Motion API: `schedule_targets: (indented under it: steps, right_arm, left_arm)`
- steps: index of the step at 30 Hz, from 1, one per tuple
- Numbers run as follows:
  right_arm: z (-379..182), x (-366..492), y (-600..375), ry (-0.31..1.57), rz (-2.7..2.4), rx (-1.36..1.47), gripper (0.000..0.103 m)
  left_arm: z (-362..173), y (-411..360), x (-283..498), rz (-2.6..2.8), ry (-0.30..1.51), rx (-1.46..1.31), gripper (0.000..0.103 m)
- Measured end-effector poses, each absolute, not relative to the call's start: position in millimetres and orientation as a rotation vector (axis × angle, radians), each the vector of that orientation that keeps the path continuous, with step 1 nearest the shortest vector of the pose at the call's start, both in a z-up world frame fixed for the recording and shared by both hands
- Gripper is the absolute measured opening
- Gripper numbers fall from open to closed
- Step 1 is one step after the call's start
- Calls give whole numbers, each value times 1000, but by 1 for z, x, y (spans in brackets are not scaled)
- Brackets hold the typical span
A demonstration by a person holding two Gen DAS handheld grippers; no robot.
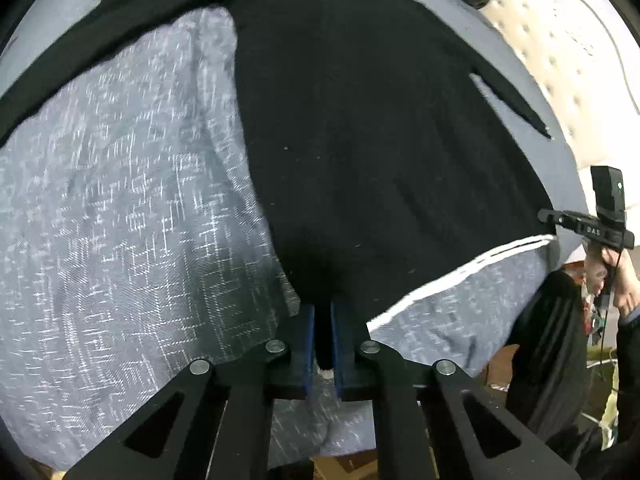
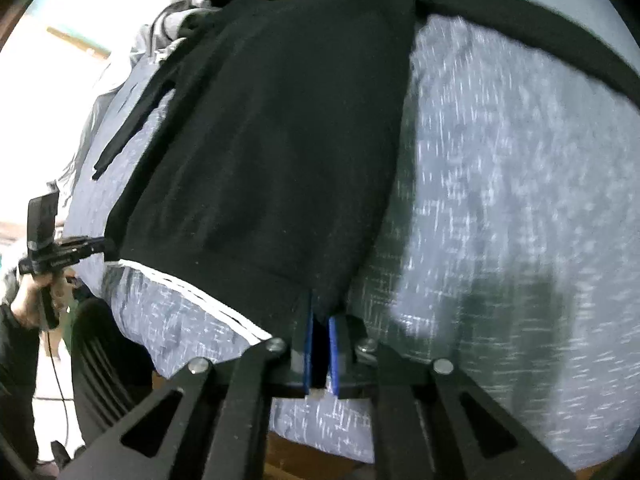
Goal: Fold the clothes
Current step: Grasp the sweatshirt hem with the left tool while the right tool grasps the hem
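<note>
A black sweater (image 1: 360,120) with a white-striped hem (image 1: 460,276) lies spread flat on a blue-grey patterned bedcover (image 1: 120,220). My left gripper (image 1: 323,312) is shut on the sweater's near left hem corner. In the right wrist view the same sweater (image 2: 280,120) stretches away, and my right gripper (image 2: 321,324) is shut on its near right hem corner. Its sleeves spread out to both sides. The right gripper also shows at the far right of the left wrist view (image 1: 588,226); the left gripper shows at the far left of the right wrist view (image 2: 68,254).
Grey and white clothes (image 2: 192,8) are piled at the far end of the bed beyond the collar. A cream dimpled mattress edge (image 1: 560,40) lies at right. A dark ribbed object (image 2: 104,356) stands by the bed's near edge.
</note>
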State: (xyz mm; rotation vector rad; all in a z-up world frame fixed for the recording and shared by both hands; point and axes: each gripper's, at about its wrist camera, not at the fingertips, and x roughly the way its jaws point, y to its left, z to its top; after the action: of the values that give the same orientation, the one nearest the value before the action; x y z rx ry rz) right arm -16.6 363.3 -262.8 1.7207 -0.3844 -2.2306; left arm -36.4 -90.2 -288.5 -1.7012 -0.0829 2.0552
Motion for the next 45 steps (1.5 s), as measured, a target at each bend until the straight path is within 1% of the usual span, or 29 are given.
schedule_targets:
  steps: [3, 6, 9, 12, 20, 23, 26, 30, 33, 39, 42, 45]
  right_arm:
    - [-233, -11, 366, -318, -2278, 1669, 5]
    - [-210, -5, 374, -291, -2310, 1639, 5]
    - [-200, 6, 376, -225, -2317, 1645, 5]
    - [-208, 18, 375, -196, -2300, 1681, 5]
    - [-254, 25, 371, -211, -2258, 1805, 5]
    - [-263, 25, 370, -225, -2213, 1838, 6]
    - [-266, 27, 368, -196, -2180, 1855, 8]
    - [-265, 27, 379, -249, -2181, 1863, 8]
    - [-259, 24, 386, -294, -2205, 1843, 10]
    - [-242, 16, 399, -382, -2232, 1792, 11]
    - [-232, 13, 401, -374, -2266, 1740, 11]
    - [-235, 7, 399, -398, -2263, 1723, 11]
  left_arm:
    - [-270, -94, -31, 2067, -77, -1656, 6]
    - [-253, -94, -20, 2070, -49, -1619, 6]
    - [-241, -94, -15, 2064, -31, -1597, 6]
    - [-237, -90, 1, 2040, -4, -1600, 6]
    - [-279, -87, 1, 2004, 15, -1719, 7]
    - [-289, -92, 2, 1998, 1, -1747, 7]
    - [-294, -96, 1, 1991, -4, -1758, 7]
    - [-295, -99, 0, 1975, 3, -1784, 9]
    - [-292, -101, -1, 1965, 3, -1803, 15]
    - [-268, -112, -7, 2037, -48, -1734, 19]
    - [-254, -118, -12, 2097, -67, -1672, 20]
    - [-246, -121, -24, 2162, -108, -1618, 20]
